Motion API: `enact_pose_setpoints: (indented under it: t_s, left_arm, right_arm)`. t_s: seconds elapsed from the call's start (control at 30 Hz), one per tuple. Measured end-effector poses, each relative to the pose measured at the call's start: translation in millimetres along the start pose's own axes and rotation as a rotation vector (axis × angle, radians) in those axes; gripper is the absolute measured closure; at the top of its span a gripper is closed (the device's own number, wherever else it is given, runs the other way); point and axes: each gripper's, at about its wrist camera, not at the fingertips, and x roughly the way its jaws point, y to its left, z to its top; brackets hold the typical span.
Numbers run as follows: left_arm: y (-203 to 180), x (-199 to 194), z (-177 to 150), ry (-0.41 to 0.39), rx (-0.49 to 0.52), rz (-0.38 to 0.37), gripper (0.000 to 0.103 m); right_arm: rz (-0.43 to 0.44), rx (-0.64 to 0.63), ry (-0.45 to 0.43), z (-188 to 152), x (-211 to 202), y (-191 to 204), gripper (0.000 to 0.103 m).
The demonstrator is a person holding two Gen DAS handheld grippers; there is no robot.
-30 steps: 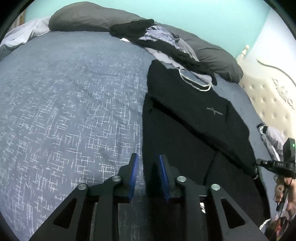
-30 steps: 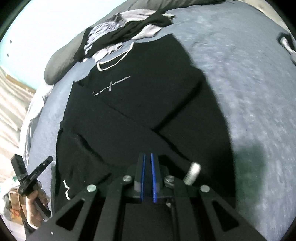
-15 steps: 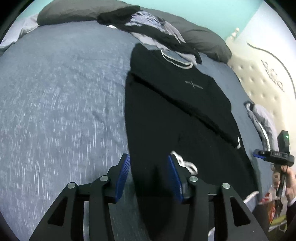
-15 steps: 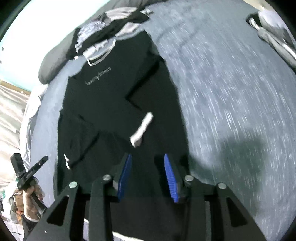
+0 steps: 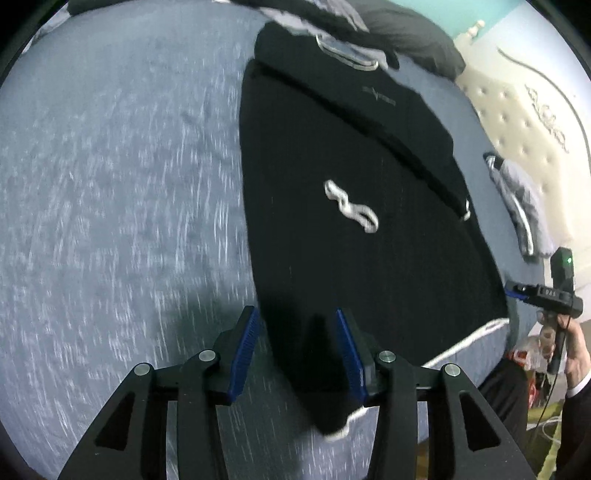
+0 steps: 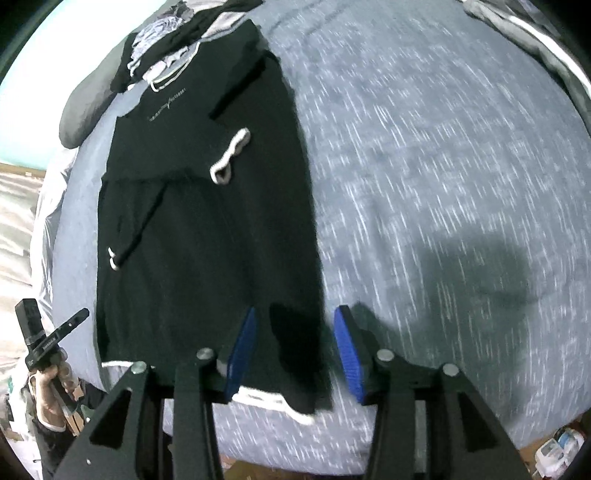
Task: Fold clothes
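A black shirt (image 5: 369, 229) lies flat on the grey-blue bed (image 5: 110, 184), its sleeves folded in over the body — a white cuff (image 6: 229, 155) rests near the shirt's middle. The left tool (image 5: 295, 350) hangs over the shirt's hem corner, blue pads apart and gripping nothing. The right tool (image 6: 291, 354) is spread wide too, above the shirt's other hem corner. A pile of clothes (image 6: 177, 29) sits just beyond the shirt's collar.

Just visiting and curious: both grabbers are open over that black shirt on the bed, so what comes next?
Probably lower both and pinch the bottom hem. The left gripper and right gripper hang open over the black shirt, whose sleeves already lie folded inward.
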Motion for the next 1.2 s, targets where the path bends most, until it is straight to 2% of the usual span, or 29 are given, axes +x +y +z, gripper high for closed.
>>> enact_pose_setpoints:
  t_s: [0.33,0.73,0.93,1.2]
  left_arm:
    - [-6.0,3.3,-21.4,0.053,-0.026,-0.011,0.056]
    - [2.9,12.0,-36.1,0.088,-0.086,-0.068,0.056]
    - [3.9,17.5,-35.4,0.095,-0.119,-0.118,0.057]
    - [-6.9,24.0,-33.5,0.102,-0.116,-0.150,0.057]
  right_arm:
    - [0.019,0.011,0.032,-21.5,1.2,-5.6,0.058]
    - [0.061,0.020,0.061,-37.1,10.6,2.5,0.058]
    - [0.071,0.036,0.064,-30.8,16.7,2.0,0.058]
    - [0.079,0.036,0.080,-28.7,23.8,9.2,0.058]
